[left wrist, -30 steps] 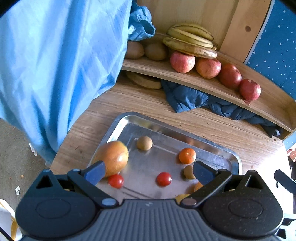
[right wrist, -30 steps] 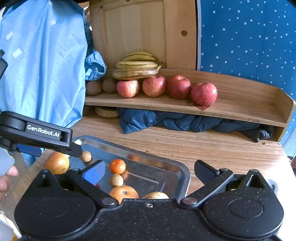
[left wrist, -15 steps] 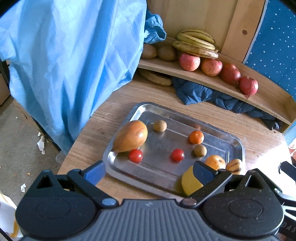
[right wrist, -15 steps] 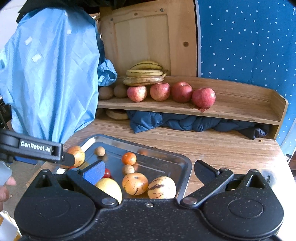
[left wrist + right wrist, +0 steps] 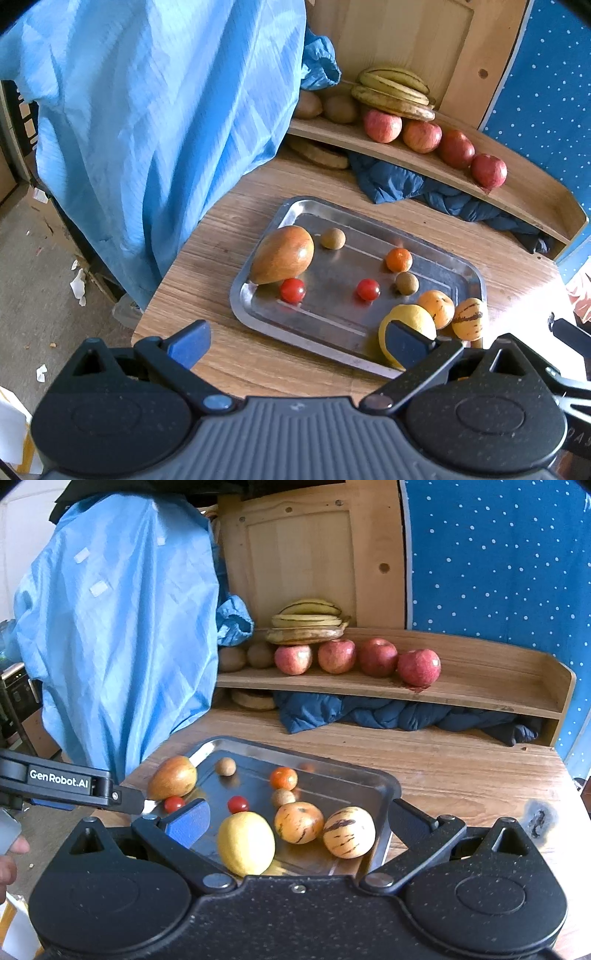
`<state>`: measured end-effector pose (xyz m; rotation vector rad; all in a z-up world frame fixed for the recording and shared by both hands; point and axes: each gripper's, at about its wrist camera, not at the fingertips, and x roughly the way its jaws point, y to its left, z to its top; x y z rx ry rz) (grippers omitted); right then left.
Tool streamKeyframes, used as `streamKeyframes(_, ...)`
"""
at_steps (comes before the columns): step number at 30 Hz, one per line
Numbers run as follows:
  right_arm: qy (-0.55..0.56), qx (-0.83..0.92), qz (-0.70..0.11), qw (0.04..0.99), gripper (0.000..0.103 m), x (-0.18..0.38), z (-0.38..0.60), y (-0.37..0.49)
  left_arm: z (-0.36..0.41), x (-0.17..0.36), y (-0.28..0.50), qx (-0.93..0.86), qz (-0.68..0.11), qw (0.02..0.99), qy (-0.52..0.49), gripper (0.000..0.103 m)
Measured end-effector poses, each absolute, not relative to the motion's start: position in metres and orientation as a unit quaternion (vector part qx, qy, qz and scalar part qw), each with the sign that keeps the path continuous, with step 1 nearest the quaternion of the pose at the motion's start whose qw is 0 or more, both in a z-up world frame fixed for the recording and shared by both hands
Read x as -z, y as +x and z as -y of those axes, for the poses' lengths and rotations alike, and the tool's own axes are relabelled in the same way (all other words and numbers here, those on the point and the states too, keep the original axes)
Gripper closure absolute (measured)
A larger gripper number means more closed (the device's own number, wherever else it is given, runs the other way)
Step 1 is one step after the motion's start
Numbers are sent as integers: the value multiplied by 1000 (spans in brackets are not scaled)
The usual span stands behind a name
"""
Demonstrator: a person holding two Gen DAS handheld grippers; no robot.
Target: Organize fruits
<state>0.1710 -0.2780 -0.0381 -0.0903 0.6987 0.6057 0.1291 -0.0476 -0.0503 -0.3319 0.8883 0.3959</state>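
Wooden table (image 5: 229, 229) holds a metal tray (image 5: 369, 229) of fruit. Both the left gripper (image 5: 295, 338) and right gripper (image 5: 299, 821) are wide open, empty, above the tray's near edge.

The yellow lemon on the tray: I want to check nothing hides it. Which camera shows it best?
The right wrist view: the lemon lies whole between the open fingers, near the tray's front edge. In the left wrist view, that gripper's own right finger covers part of the lemon.
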Motion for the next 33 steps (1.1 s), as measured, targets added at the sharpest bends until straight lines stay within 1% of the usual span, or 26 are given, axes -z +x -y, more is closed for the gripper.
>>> streamKeyframes(17,-46,-265,-346,899,1,36,274,149,33,38,97,-150,-382,904,-118,1)
streamKeyframes(33,-32,-232,-347,908,1,30,251,106,11,36,64,-108,-380,914,-90,1)
